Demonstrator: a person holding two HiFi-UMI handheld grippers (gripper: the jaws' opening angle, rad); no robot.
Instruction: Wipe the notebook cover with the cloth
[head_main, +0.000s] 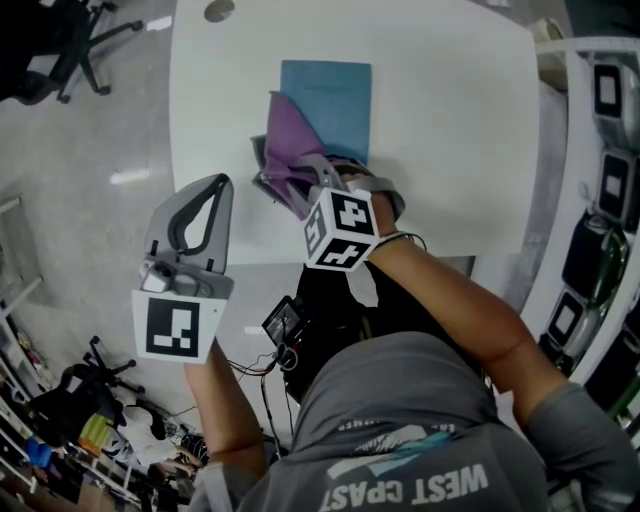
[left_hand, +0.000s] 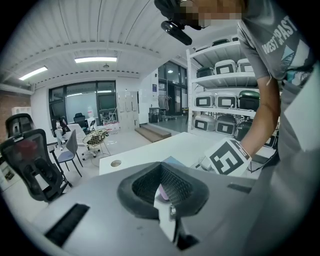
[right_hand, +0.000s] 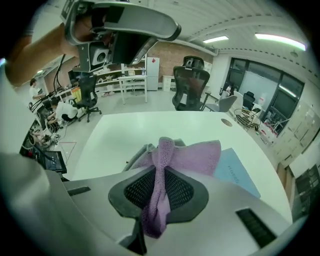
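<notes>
On the white table (head_main: 450, 150), toward its far middle, the blue notebook (head_main: 335, 95) lies flat and closed, cover up. The purple cloth (head_main: 290, 150) is bunched over the cover's near-left corner and spills off onto the table beside it. The right gripper (head_main: 285, 175) has its fingers clamped on a fold of that cloth; the right gripper view shows the fabric running straight between the pads and hanging out behind them. So the cloth is picked up and brought onto the cover, and wiping looks under way at that corner. Most of the cover, far and right, lies bare, and no dirt or streak shows, so how much is already wiped can't be judged; I'd call it early to mid, with passes over the rest left. The left gripper (head_main: 218, 185) hovers off the table's near-left edge, well apart from the notebook, fingers together with nothing held. Writing: the cover carries a small line of print (right_hand: 235, 170), too small to read. The person's grey shirt (head_main: 420, 470) reads roughly "WEST COAST", one letter unclear.
</notes>
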